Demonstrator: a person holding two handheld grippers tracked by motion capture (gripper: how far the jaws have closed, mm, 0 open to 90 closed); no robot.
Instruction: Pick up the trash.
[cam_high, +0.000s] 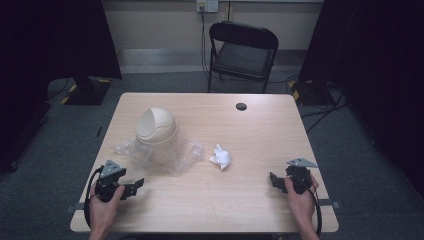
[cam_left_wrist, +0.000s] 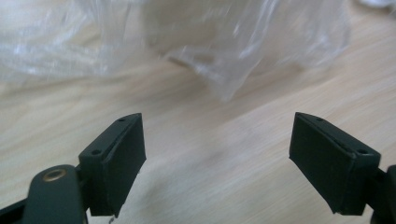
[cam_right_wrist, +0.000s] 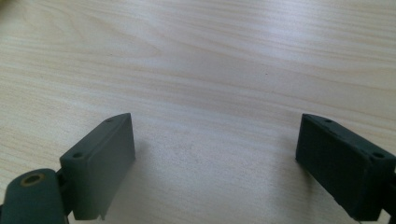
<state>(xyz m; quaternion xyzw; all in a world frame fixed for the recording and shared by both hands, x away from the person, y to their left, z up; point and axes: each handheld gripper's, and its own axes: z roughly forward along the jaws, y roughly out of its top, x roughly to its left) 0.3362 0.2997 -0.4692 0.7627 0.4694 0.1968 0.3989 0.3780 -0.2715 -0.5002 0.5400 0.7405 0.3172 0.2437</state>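
Note:
A small beige bin with a domed swing lid (cam_high: 156, 127) stands left of the table's middle, inside a crumpled clear plastic bag (cam_high: 176, 154). To its right lies a crumpled white paper ball (cam_high: 220, 157). My left gripper (cam_high: 138, 187) rests near the front left edge, held by a hand, its jaws wide open and empty. In the left gripper view the clear bag (cam_left_wrist: 243, 42) lies just beyond the open gripper (cam_left_wrist: 217, 149). My right gripper (cam_high: 274, 181) sits near the front right edge, also open and empty. The right gripper view has bare wood between the open jaws of the gripper (cam_right_wrist: 215, 154).
The wooden table (cam_high: 250, 130) has a round cable hole (cam_high: 241, 106) near its far edge. A black folding chair (cam_high: 243, 52) stands behind the table. Dark curtains and stands flank the room at both sides.

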